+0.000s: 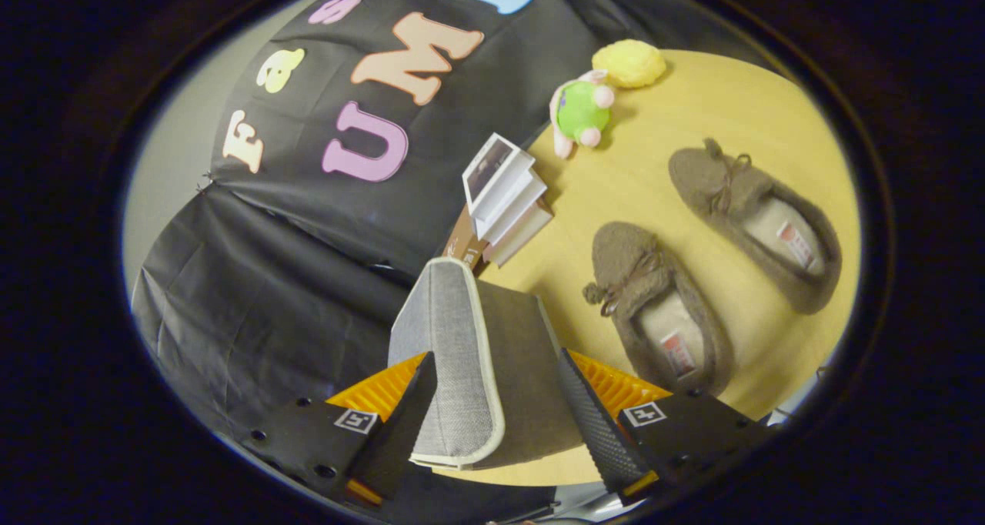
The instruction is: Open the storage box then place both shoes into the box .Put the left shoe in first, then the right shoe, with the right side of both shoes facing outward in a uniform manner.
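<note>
In the gripper view, the tongs [496, 406] sit partly open, their fingers flanking the grey storage box lid [469, 356]; whether both press it is unclear. Judging by this, swing the lid fully back before releasing. Two brown shoes [658, 305] [758, 225] wait apart on the surface [716, 109]. The box's body is hidden below.

Stack of books [508, 202] by the black cloth wall [308, 279], green plush toy [581, 113], yellow plush ball [629, 63], wooden table [739, 117]
</note>
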A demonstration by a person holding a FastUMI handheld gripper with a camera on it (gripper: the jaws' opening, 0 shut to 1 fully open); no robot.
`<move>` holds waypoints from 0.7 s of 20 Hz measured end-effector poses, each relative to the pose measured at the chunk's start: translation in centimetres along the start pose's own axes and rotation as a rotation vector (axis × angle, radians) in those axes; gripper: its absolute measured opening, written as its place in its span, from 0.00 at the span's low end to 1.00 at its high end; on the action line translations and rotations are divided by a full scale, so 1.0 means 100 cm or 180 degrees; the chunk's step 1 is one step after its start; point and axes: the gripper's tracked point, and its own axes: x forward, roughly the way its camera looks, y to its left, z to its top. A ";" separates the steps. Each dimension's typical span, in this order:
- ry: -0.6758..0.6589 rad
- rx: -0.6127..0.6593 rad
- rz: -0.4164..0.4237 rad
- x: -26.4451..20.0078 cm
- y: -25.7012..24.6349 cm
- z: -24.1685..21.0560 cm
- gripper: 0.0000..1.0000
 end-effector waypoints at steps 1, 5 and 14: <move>0.0077 0.0089 0.0024 0.004 0.000 -0.007 0.99; 0.0284 0.0448 0.0150 0.018 0.004 -0.028 0.98; 0.0335 0.0379 0.0295 0.012 0.018 -0.028 0.43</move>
